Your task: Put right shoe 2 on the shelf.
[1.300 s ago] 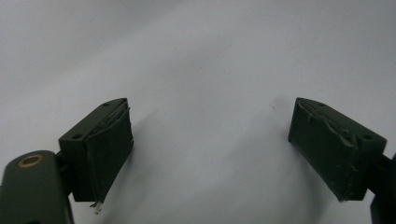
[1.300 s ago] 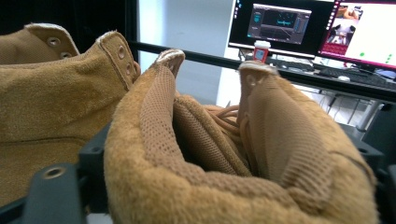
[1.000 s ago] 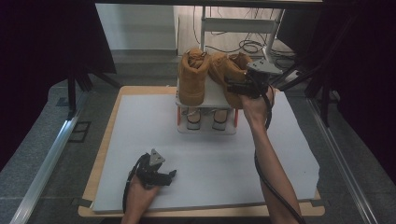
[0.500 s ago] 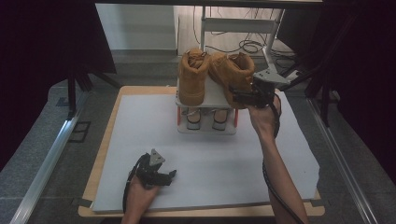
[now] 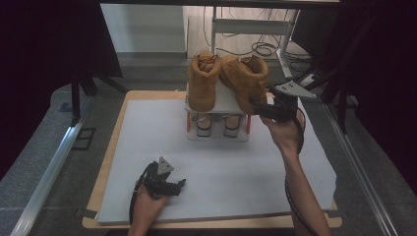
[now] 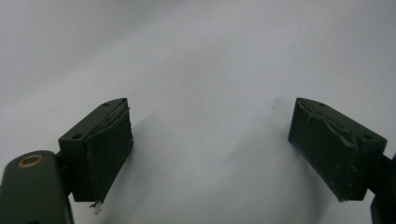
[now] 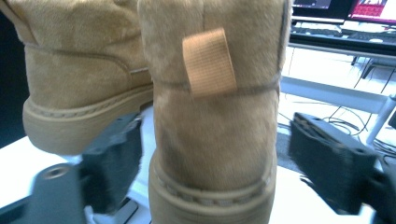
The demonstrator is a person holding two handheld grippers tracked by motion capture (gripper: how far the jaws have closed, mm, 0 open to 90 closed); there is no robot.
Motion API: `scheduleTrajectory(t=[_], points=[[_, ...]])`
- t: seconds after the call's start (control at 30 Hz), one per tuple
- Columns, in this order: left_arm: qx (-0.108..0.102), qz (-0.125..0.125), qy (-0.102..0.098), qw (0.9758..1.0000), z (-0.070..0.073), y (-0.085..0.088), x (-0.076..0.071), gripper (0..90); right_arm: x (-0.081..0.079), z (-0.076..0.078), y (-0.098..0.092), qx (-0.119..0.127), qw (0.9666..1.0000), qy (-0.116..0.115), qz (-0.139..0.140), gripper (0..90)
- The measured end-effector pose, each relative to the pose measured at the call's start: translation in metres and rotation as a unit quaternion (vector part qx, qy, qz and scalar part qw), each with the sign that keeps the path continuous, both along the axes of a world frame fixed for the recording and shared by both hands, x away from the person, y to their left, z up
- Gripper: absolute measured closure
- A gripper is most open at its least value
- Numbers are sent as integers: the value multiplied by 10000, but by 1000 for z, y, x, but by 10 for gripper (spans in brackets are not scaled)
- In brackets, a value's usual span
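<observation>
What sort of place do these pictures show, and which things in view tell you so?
Probably a lab or recording workspace, not a home. A white-covered table stands between dark curtains, loose cables lie on the floor behind, and computer screens glow beyond the tan boots on a small rack.

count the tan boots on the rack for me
2: the left boot stands upright on the rack's top shelf; the right boot leans beside it, heel between the right gripper's jaws. Paler shoes sit below.

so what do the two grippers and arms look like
Both grippers are black. The left gripper and right gripper each carry a grey three-cornered plate and trail a black cable. The pads are dark blocks with worn, peeling faces and small screw holes. The forearms are bare, with no sleeves in view.
</observation>
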State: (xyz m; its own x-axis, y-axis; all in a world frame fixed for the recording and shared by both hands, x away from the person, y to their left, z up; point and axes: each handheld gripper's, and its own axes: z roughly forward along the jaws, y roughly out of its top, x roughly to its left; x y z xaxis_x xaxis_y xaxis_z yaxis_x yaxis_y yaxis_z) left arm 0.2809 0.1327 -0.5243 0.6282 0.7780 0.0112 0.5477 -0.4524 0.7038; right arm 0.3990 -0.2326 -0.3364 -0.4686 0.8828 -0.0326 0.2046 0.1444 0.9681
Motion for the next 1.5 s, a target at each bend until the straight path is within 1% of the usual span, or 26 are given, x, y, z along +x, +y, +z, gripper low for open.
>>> scheduleTrajectory(t=[0.13, 0.17, 0.3, 0.6, 0.8, 0.87, 0.97, 1.0, 1.1, 1.2, 1.4, 1.5], points=[[4, -1, -1, 10000, 0, 0, 0, 135, -4, -4, -6, 19, 10000, 27, 25, 298], [6, -1, -2, 10000, 0, 0, 0, 135, -6, -5, -8, 1, 10000, 16, 14, 330], [5, -1, -1, 10000, 0, 0, 0, 135, -10, -8, -13, 39, 9999, 25, 113, 397], [-6, 10, 5, 10000, 0, 0, 0, 134, -18, -14, -23, 30, 9999, -4, 140, 482], [-17, 14, 16, 10000, 0, 0, 0, 134, -21, -20, -30, 16, 9998, 100, 175, 563], [-17, 14, 18, 10000, 0, 0, 0, 134, -21, -22, -33, 36, 9996, 183, 220, 616], [-19, 16, 20, 10000, 0, 0, 0, 134, -23, -26, -36, 40, 9994, 239, 253, 701], [-20, 16, 22, 10000, 0, 0, 0, 134, -23, -27, -36, 23, 9993, 259, 264, 718], [-16, 14, 23, 10000, 0, 0, 0, 134, -25, -31, -38, -78, 9993, 280, 239, 819], [-4, 4, 21, 10000, 0, 0, 0, 134, -25, -35, -39, -106, 9991, 335, 257, 891], [-11, 1, 28, 10000, 0, 0, 1, 134, -24, -42, -41, -225, 9988, 374, 240, 898], [-2, 2, 23, 10000, 0, 0, 0, 134, -23, -45, -42, -174, 9988, 365, 290, 899]])
